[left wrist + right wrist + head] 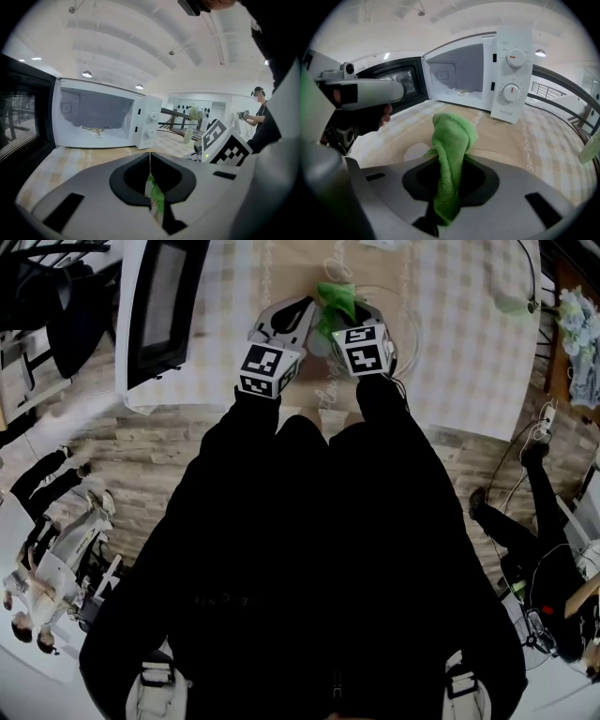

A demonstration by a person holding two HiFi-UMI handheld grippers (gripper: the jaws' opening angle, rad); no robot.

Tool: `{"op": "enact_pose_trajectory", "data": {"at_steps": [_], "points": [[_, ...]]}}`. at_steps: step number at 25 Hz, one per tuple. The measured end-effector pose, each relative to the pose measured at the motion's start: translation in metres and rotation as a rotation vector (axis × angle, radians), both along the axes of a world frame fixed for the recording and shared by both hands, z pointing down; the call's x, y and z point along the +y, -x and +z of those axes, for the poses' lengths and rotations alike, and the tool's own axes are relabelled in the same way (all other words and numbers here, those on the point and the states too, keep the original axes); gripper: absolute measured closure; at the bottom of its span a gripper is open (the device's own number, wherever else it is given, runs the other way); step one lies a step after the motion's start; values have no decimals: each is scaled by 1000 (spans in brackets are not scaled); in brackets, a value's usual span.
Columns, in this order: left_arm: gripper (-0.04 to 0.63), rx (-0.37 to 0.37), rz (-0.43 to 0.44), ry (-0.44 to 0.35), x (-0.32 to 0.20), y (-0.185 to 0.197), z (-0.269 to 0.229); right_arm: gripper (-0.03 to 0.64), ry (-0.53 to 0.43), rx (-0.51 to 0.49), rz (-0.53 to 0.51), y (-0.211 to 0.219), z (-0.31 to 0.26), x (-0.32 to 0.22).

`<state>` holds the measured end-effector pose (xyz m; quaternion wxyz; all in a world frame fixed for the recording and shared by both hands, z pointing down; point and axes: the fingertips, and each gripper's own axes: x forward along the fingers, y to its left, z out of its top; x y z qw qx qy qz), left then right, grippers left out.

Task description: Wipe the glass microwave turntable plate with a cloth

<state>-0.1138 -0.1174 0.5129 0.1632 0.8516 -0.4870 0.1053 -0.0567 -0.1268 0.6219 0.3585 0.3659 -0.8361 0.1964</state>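
The glass turntable plate (405, 326) is held above the checked table, clear and hard to see. My left gripper (305, 307) is shut on its rim; in the left gripper view the jaws (151, 187) pinch a thin clear edge with green showing through it. My right gripper (342, 311) is shut on a green cloth (336, 296). In the right gripper view the cloth (451, 140) stands bunched up out of the gripper (449, 187) and rests on the plate (511, 152), next to the plate's pale centre (416, 151).
A white microwave (164, 306) stands at the table's left with its door open and its cavity (96, 115) bare. A pale green bottle (188, 136) stands further along the table. People stand on the floor at the left, and cables lie at the right.
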Motion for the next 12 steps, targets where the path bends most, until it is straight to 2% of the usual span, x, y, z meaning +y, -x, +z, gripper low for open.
{"op": "enact_pose_trajectory", "data": {"at_steps": [12], "points": [[574, 5, 75, 11, -4, -59, 4, 525, -7, 21, 77, -70, 1, -2]]}}
